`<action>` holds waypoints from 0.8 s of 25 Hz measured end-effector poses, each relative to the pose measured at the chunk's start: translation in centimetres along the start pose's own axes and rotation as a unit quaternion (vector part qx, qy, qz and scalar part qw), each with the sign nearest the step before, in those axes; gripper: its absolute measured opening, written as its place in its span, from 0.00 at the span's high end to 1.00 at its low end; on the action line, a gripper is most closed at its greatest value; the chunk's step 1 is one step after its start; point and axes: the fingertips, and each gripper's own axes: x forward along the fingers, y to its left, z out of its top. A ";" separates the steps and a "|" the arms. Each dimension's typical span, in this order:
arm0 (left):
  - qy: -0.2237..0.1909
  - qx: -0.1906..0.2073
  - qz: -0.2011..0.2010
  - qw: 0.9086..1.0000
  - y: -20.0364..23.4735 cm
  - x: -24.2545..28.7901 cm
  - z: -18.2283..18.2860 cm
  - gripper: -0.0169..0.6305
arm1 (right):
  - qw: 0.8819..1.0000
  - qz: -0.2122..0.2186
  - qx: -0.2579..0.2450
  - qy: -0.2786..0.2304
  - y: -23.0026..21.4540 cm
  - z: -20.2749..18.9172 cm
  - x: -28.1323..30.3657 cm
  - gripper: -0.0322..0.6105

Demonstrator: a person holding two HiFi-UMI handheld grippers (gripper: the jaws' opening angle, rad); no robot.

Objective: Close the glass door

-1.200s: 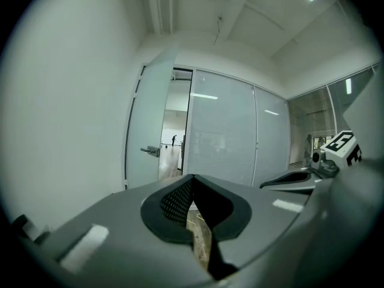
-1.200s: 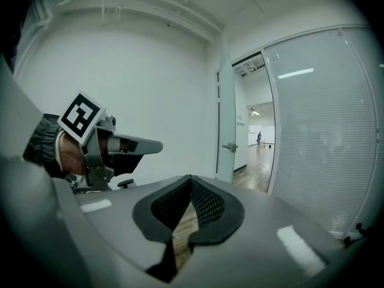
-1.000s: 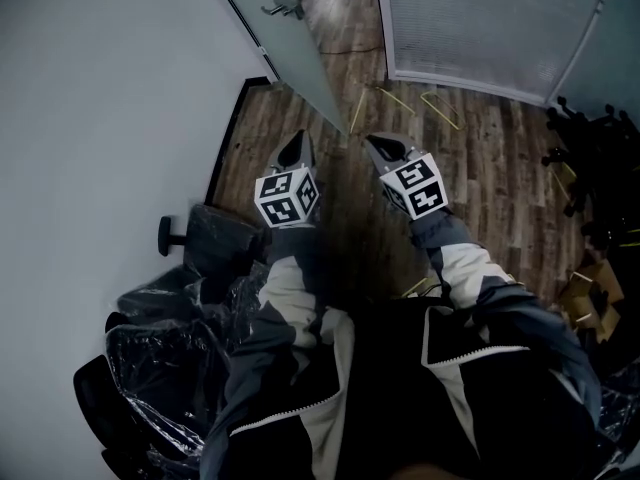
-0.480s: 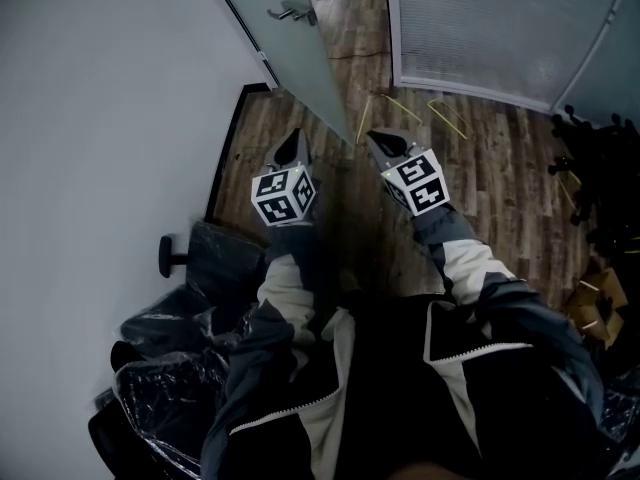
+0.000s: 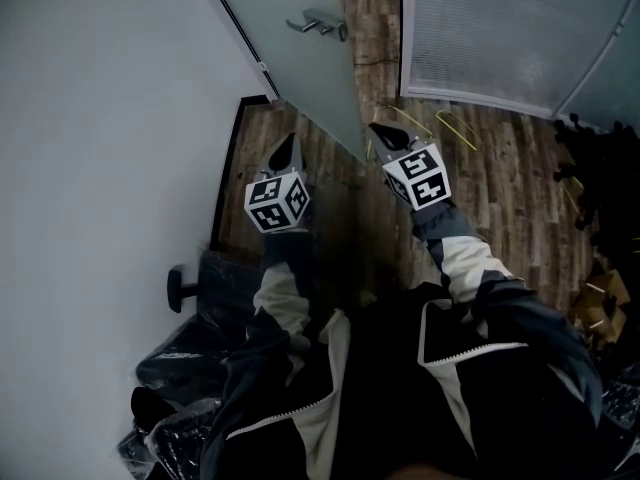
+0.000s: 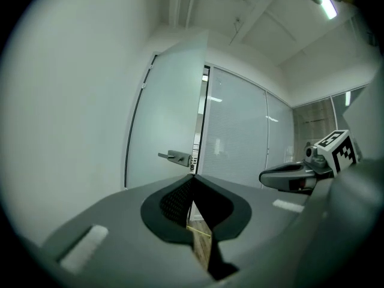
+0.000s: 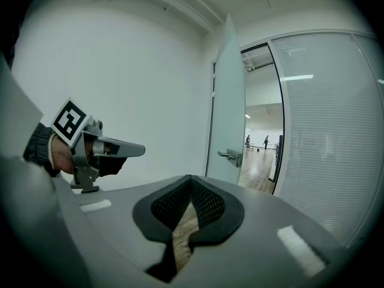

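Glass door (image 5: 300,48) stands open, frosted leaf angled out from the white wall (image 5: 110,118), lever handle (image 5: 322,23) on the face toward the person; open doorway (image 7: 259,149) just right of the door in the right gripper view, bright corridor beyond it; frosted partition (image 5: 500,28) on the far side of that gap from the door.

Left gripper (image 5: 289,140) in front of the door, near its lower edge, not touching; jaws together, nothing between them, tips meet in the left gripper view (image 6: 193,179).

Right gripper (image 5: 379,128) beside the door's lower near corner, apart from it; jaws closed tight, empty (image 7: 190,179); door and handle (image 7: 231,156) ahead of it.

Yellow wire hangers (image 5: 450,128) on the wood floor (image 5: 500,188) between door and partition; plastic-wrapped chair (image 5: 200,308) against the wall, well back from the door.
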 end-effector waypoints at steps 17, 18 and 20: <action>0.007 -0.008 0.029 1.000 10.0 11.3 1.0 0.97 | 1.000 0.031 0.001 -0.004 -5.3 1.6 16.1 0.94; 0.008 -0.006 0.033 0.999 10.5 12.6 1.4 0.97 | 1.000 0.030 0.005 -0.004 -6.5 1.6 17.2 0.94; 0.007 -0.002 0.039 0.999 11.1 15.4 2.6 0.97 | 1.000 0.030 0.007 -0.001 -9.1 2.2 19.1 0.94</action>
